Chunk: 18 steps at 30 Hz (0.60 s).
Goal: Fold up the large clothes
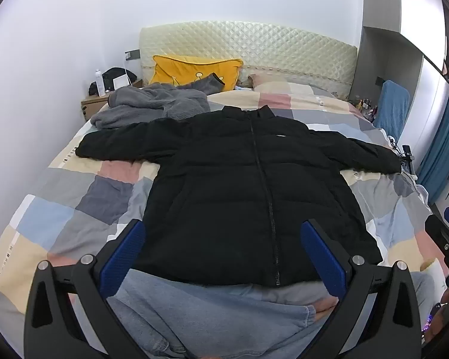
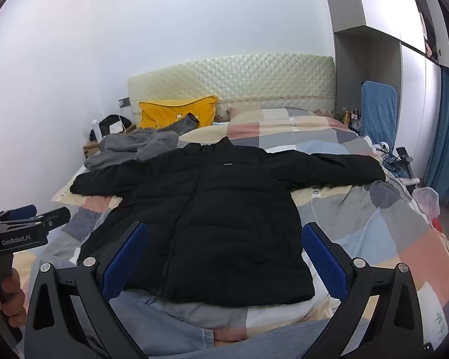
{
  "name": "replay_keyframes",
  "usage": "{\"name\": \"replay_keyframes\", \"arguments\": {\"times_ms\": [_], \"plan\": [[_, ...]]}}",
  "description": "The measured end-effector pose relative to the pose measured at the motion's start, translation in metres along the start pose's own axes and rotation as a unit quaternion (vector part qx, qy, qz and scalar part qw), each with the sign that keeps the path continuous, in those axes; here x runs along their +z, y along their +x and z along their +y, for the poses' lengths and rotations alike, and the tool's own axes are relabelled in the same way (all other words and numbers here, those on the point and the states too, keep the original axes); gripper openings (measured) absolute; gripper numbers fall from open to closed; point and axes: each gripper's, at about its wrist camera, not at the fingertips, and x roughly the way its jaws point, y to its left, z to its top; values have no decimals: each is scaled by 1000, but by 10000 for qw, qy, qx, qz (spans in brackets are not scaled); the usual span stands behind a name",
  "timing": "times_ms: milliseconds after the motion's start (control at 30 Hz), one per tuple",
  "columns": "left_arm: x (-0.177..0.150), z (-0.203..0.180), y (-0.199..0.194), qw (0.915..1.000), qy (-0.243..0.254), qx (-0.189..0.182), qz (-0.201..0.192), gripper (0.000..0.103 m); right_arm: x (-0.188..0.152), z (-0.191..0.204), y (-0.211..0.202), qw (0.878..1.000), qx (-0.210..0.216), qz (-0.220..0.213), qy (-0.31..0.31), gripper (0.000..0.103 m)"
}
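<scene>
A black puffer jacket (image 1: 224,185) (image 2: 212,209) lies flat on the bed, zipped, collar toward the headboard, both sleeves spread out sideways. My left gripper (image 1: 221,248) hovers above the jacket's hem, jaws wide open, nothing between the blue pads (image 1: 122,254). My right gripper (image 2: 224,251) hangs over the hem's right half, also open and empty. The left gripper (image 2: 30,224) shows at the left edge of the right wrist view, held by a hand (image 2: 6,296). The person's legs in blue jeans (image 1: 209,320) rest on the bed below the hem.
A checked quilt (image 1: 74,203) covers the bed. A grey fleece garment (image 1: 152,104) lies at the back left beside a yellow pillow (image 1: 191,68). A nightstand (image 1: 94,101) with a bottle stands left of the quilted headboard (image 1: 248,48). A blue-covered chair (image 2: 378,110) and curtain stand right.
</scene>
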Motion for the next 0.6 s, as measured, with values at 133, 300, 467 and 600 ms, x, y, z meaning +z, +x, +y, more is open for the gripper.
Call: {"name": "replay_keyframes", "arguments": {"times_ms": [133,300,467,600], "plan": [[0,0,0,10000,-40,-27,37,103,0,2,-1,9999,-55,-29,-81,103],[0,1,0,9999,-84,-74,14,103,-2,4,0,10000,52,-23,-76,103],[0,3,-1,10000,-79,1,32,103,-4,13,4,9998,102,77,-176,103],[-1,1,0,9999,-88,32,35,103,-1,16,5,9997,127,123,-171,103]]}}
